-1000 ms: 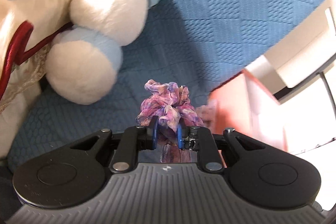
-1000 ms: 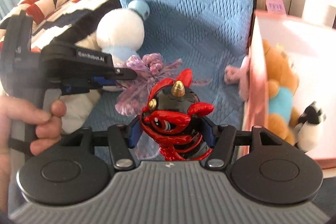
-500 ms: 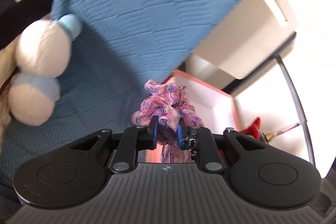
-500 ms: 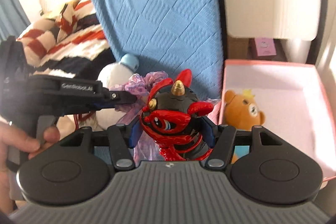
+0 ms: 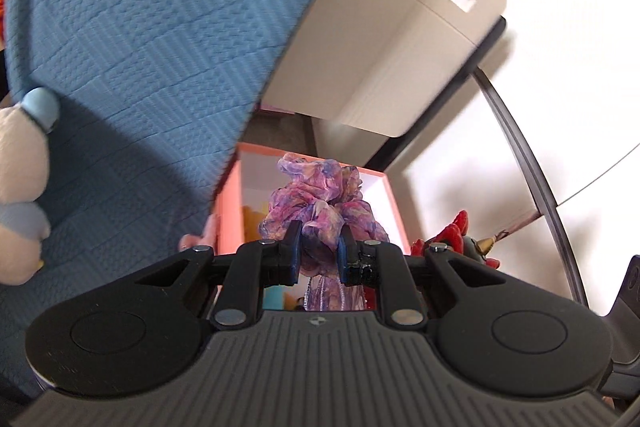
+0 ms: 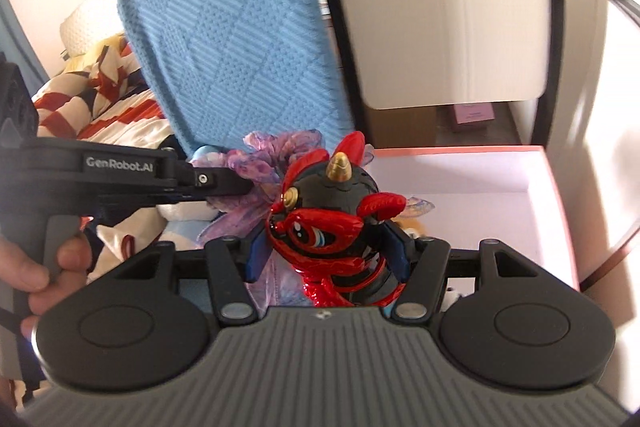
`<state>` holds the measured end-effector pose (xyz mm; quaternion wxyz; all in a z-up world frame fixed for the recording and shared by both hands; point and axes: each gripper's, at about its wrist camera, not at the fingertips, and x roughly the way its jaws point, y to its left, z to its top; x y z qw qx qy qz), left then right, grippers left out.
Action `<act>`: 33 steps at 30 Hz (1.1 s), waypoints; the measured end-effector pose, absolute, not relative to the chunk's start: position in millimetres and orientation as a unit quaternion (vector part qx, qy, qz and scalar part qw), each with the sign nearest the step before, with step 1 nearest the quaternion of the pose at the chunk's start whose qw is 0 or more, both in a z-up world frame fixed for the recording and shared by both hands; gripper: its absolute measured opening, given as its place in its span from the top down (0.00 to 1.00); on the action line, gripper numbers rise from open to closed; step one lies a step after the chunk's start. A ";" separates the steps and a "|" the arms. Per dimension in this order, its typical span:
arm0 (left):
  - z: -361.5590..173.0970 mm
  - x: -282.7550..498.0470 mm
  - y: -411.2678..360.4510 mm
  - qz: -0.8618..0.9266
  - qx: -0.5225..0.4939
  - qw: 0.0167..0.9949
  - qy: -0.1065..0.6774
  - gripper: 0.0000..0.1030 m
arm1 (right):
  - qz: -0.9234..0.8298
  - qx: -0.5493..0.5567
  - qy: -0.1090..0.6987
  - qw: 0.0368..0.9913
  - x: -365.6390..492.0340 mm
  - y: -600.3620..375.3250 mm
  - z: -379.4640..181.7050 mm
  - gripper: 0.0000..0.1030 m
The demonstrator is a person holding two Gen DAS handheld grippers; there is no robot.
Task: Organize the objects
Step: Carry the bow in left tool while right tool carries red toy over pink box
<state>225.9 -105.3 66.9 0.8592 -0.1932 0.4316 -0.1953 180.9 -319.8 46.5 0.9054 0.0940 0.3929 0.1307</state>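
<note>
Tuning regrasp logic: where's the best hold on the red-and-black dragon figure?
Grip the red-and-black dragon figure across its round black body, below the horns, from the two sides, as the right gripper does now. Horns and gold spike are thin and would likely slip.

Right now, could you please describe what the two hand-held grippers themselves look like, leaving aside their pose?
Both are matte black with a ribbed grey housing, two round black discs, silver pivot screws and blue finger pads. The left hand-held gripper seen side-on from the right wrist camera carries white "GenRobot.AI" lettering and a grey handle held by a bare hand. The right hand-held gripper looks the same.
</note>
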 end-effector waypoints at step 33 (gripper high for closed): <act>-96.2 265.5 -258.5 -0.216 -0.132 0.778 0.574 0.80 | 0.027 0.140 0.512 0.847 205.1 -442.5 -131.1 0.40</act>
